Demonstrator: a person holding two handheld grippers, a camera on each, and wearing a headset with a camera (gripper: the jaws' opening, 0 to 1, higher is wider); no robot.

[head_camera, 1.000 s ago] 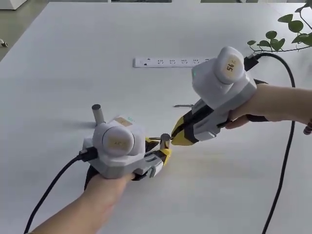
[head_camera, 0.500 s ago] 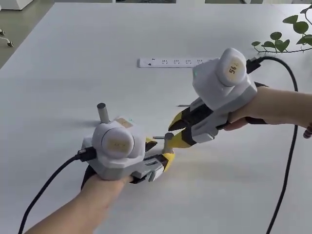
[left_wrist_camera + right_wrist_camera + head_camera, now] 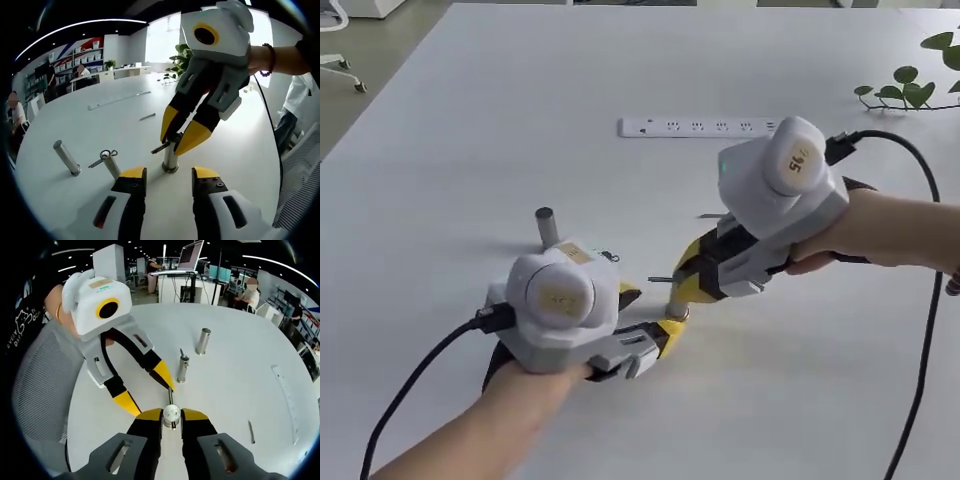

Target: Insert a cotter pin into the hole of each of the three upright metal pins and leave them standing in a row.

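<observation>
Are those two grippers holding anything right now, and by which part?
The right gripper pinches the cotter pin by its back end, at the top of the metal pin. The left gripper holds nothing, jaws open.

L claw (image 3: pixel 650 315), white body w/ yellow-tipped jaws, is held low and level, pointing toward the R claw (image 3: pixel 685 288); jaws apart. L hand (image 3: pixel 535 385) wraps its rear, forearm stretched fwd. R claw slants down from R hand (image 3: pixel 850 232), tips just above L's. Its jaws are nearly together, pinching a thin metal cotter pin (image 3: pixel 159 148).
</observation>
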